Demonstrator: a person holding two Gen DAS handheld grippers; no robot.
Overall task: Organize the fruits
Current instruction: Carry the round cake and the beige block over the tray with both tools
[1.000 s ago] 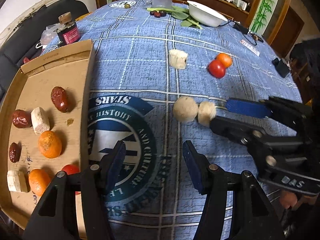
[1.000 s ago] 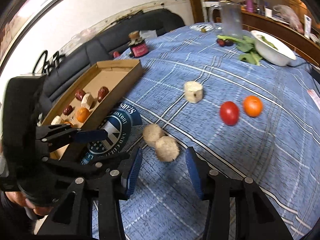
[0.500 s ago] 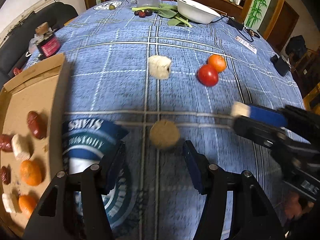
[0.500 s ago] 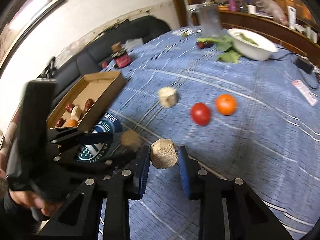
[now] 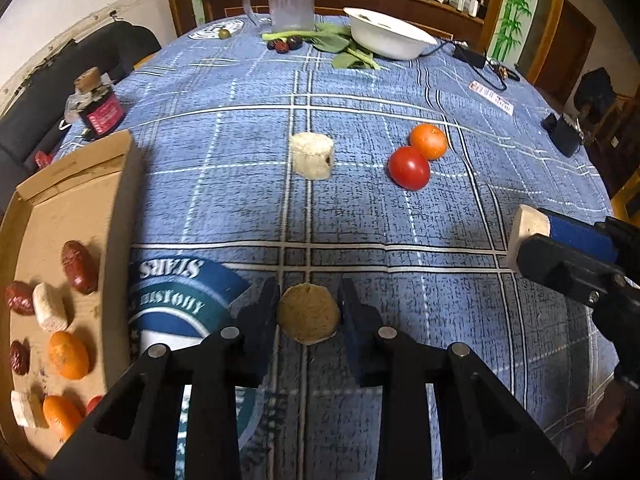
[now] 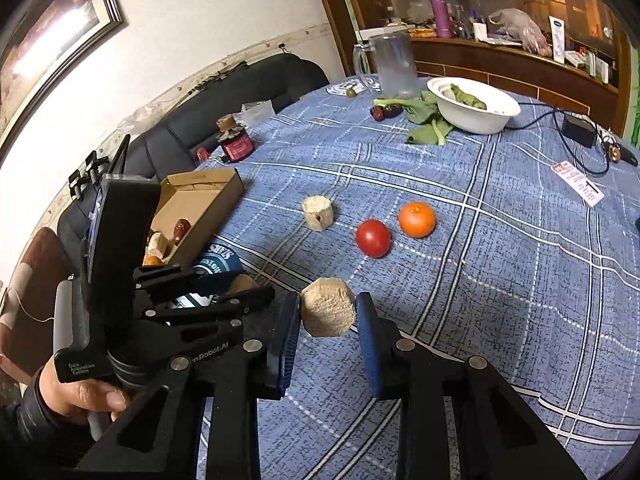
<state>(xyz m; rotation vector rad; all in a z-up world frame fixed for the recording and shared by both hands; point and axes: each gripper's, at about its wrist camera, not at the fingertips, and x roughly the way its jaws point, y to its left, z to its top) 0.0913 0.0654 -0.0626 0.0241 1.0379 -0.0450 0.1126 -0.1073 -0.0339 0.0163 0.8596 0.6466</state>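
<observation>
Since a second ago, one beige chunk (image 6: 328,307) has been lifted off the cloth (image 5: 360,216) by the right gripper (image 6: 328,312), jaws clamped narrow on it, probably so it can be carried to the box (image 5: 72,208). Its twin (image 5: 307,314) is being closed on by the left gripper (image 5: 307,312), pads about touching, chunk resting on the cloth. Both look rough, dry and faceted. Further out, a third chunk (image 5: 312,155), a tomato (image 5: 409,168) and an orange (image 5: 429,142) are left loose, near each other. Dates and oranges are already laid in the box.
</observation>
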